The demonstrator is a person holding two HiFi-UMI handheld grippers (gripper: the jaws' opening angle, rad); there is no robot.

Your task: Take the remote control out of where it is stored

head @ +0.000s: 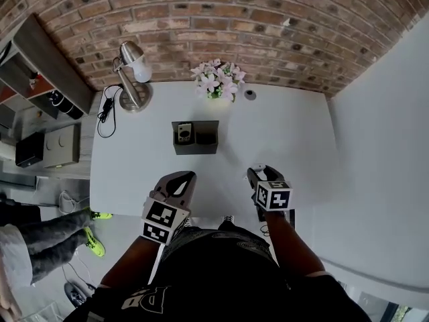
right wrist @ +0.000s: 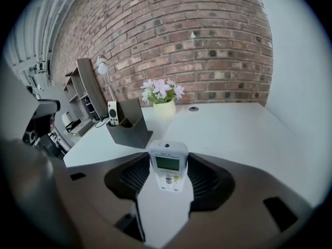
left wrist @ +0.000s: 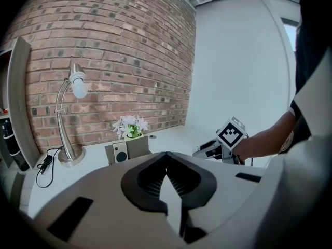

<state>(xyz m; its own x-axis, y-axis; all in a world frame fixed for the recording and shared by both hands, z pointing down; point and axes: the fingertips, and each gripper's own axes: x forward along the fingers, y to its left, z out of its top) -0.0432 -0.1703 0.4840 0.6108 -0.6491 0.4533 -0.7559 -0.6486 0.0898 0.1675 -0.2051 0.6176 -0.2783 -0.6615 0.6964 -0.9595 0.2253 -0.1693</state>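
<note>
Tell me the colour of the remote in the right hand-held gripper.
White remote, pale green screen; right gripper view shows it best.

Room setting. A red-brown brick wall closes the far side, and a plain white wall runs along the right. A white table stands against the brick. At its far edge are a chrome desk lamp with a black cable and a pot of pale pink flowers. To the left, a grey shelf unit meets the brick wall. Light is even and diffuse throughout.
</note>
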